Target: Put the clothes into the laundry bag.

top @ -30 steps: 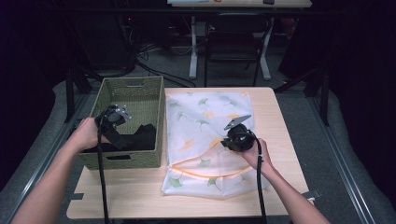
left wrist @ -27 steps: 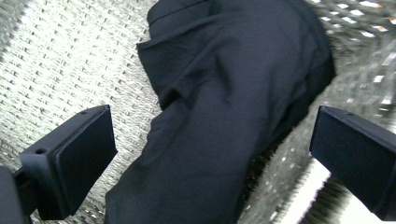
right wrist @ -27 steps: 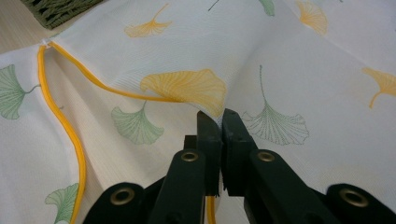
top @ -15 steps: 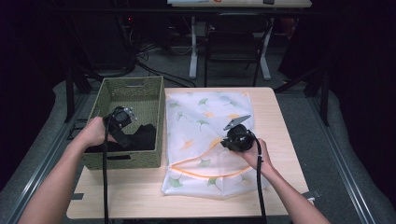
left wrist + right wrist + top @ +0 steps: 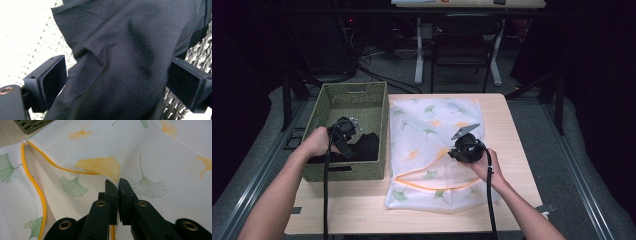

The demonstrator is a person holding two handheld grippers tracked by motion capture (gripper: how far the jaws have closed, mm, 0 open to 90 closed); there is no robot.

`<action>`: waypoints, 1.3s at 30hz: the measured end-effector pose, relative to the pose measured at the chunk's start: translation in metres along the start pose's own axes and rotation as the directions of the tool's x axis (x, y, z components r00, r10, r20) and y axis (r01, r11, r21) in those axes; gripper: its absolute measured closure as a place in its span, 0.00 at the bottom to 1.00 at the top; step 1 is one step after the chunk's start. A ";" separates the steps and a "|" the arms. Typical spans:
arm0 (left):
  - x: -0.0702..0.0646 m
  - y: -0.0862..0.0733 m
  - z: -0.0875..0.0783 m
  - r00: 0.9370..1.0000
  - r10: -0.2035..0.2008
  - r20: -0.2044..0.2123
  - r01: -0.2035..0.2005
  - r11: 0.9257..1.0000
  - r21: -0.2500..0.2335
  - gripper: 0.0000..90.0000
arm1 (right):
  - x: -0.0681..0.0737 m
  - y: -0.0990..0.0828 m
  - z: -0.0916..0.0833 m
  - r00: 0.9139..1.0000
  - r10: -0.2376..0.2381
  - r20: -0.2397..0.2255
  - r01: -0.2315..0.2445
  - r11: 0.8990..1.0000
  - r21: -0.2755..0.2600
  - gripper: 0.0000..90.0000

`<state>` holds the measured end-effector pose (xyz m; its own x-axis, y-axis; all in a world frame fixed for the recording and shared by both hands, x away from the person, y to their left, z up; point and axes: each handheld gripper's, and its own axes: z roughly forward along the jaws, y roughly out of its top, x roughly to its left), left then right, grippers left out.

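A green woven basket (image 5: 354, 87) stands at the table's left with a black cloth (image 5: 367, 147) inside. My left gripper (image 5: 350, 144) reaches down into it. In the left gripper view its jaws have just been closing and stand wide on either side of the black cloth (image 5: 125, 37), whose fold fills the gap at my left gripper (image 5: 120, 75); I see no squeeze. A white mesh bag (image 5: 432, 115) with ginkgo leaves lies flat to the right. My right gripper (image 5: 455, 152) is shut on the bag's top layer (image 5: 162, 152), lifting it beside the orange zipper (image 5: 37, 187).
The wooden table (image 5: 507, 125) has bare strips at its right and front edges. Behind it stand a dark chair (image 5: 462, 45) and a white desk leg (image 5: 418, 50), with cables on the floor. The basket's weave (image 5: 197, 52) sits close beside my left jaw.
My left gripper has sunk into the basket and shifted right, down onto the black cloth. The right gripper and the bag have stayed put.
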<state>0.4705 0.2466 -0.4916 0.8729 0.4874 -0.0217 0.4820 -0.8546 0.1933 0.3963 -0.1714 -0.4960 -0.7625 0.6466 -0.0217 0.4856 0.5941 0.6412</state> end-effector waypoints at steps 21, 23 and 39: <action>-0.011 -0.001 0.011 0.994 0.108 0.020 -0.108 0.993 0.049 0.70 | 0.001 0.000 0.000 1.000 -0.003 0.006 0.003 1.000 0.001 0.97; -0.011 -0.001 0.010 0.994 0.109 0.018 -0.109 0.993 0.053 0.71 | 0.002 -0.001 0.000 1.000 0.002 0.008 -0.002 1.000 0.006 0.97; -0.013 -0.002 -0.004 0.994 0.105 -0.013 -0.104 0.994 0.038 0.72 | 0.002 -0.001 0.000 1.000 -0.002 0.007 0.002 1.000 0.002 0.97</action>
<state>0.4580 0.2428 -0.4878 0.9176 0.3973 0.0111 0.3908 -0.9070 0.1571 0.3943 -0.1709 -0.4967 -0.7602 0.6491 -0.0285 0.4852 0.5963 0.6396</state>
